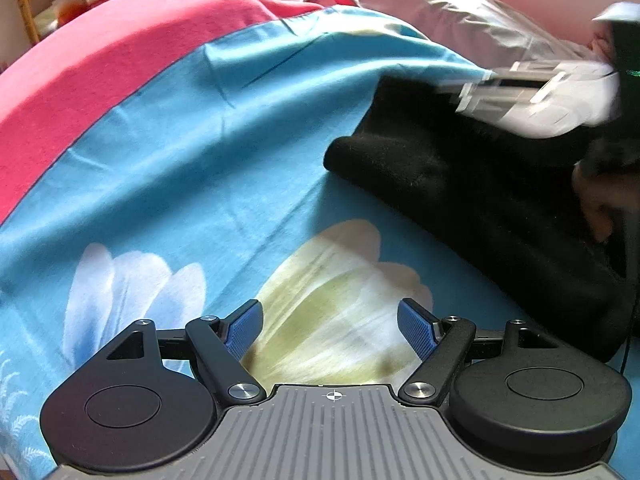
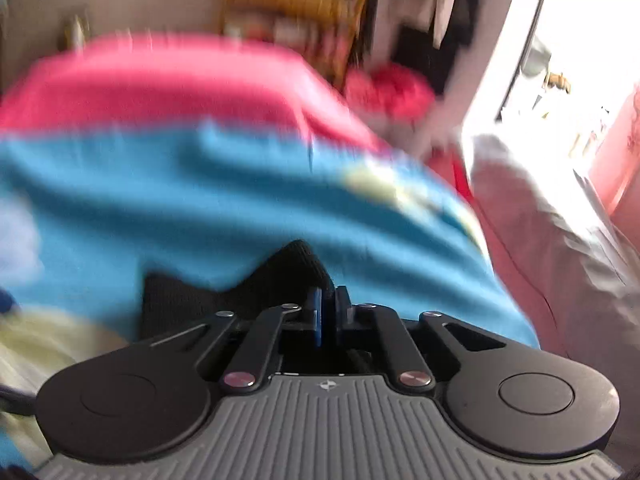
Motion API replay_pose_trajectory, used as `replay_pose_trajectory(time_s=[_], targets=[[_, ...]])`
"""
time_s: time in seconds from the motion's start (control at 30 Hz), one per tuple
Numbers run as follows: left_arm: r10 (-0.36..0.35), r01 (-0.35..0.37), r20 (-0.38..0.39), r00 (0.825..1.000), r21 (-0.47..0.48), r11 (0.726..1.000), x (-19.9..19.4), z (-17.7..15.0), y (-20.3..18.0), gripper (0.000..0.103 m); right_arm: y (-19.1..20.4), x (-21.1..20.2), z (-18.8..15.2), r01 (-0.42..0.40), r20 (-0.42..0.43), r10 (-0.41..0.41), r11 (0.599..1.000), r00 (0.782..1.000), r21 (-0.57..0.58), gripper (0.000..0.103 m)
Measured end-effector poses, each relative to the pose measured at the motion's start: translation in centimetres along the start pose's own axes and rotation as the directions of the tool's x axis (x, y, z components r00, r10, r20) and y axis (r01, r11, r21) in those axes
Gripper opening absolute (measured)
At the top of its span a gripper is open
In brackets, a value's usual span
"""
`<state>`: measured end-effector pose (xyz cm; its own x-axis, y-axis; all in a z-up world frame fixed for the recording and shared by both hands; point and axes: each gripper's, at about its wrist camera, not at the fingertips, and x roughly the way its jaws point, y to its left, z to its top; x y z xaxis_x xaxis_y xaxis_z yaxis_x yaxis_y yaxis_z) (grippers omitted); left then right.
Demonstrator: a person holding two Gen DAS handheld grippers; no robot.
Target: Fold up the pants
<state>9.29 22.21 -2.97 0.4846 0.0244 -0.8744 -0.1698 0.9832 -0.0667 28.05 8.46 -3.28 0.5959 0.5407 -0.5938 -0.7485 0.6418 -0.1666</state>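
The black pants [image 1: 480, 184] lie bunched on the blue floral bedsheet [image 1: 200, 152]. The left gripper [image 1: 330, 326] hovers over the sheet beside them, jaws wide apart and empty. The right gripper [image 2: 328, 312], in a blurred view, appears pinched closed on a fold of the pants.

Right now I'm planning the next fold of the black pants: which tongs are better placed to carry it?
Right. The right tongs are shut on the black pants, a corner bunched between the pads. The left tongs are open over the blue sheet, holding nothing.
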Motion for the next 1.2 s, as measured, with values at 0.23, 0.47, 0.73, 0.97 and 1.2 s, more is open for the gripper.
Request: replay_pose_trajectory(time_s=[0.23,0.47,0.73,0.97,1.2], targets=[[-0.015,0.015,-0.005,1.000,-0.019,1.000,0.3,0.8,-0.1,0.103,-0.8,3.7,-0.7,-0.062,-0.151,0.069,0.997,0.986,0.049,0.013],[-0.050,0.045,0.081,0.995,0.059,0.997,-0.3,4.4,-1.7,0.103,-4.2,-5.2,-0.6,0.029,0.001,-0.031,0.965,1.000,0.260,0.047],[-0.151,0.144,0.042,0.988,0.144,0.979,4.8,8.9,-7.2,0.103,-5.4,-13.6,-10.0,0.129,-0.179,-0.050,0.877,0.983,0.463,0.041],[-0.062,0.049,0.048,0.997,0.232,0.971,8.5,9.0,-9.7,0.103,-11.1,-13.4,-12.6,0.440,-0.264,-0.354,0.670,0.897,0.598,0.022],[-0.085,0.069,0.062,0.994,0.226,0.972,5.3,8.9,-9.9,0.103,-7.7,-17.5,-14.9,0.287,-0.214,-0.193,0.712,0.957,0.640,0.025]])
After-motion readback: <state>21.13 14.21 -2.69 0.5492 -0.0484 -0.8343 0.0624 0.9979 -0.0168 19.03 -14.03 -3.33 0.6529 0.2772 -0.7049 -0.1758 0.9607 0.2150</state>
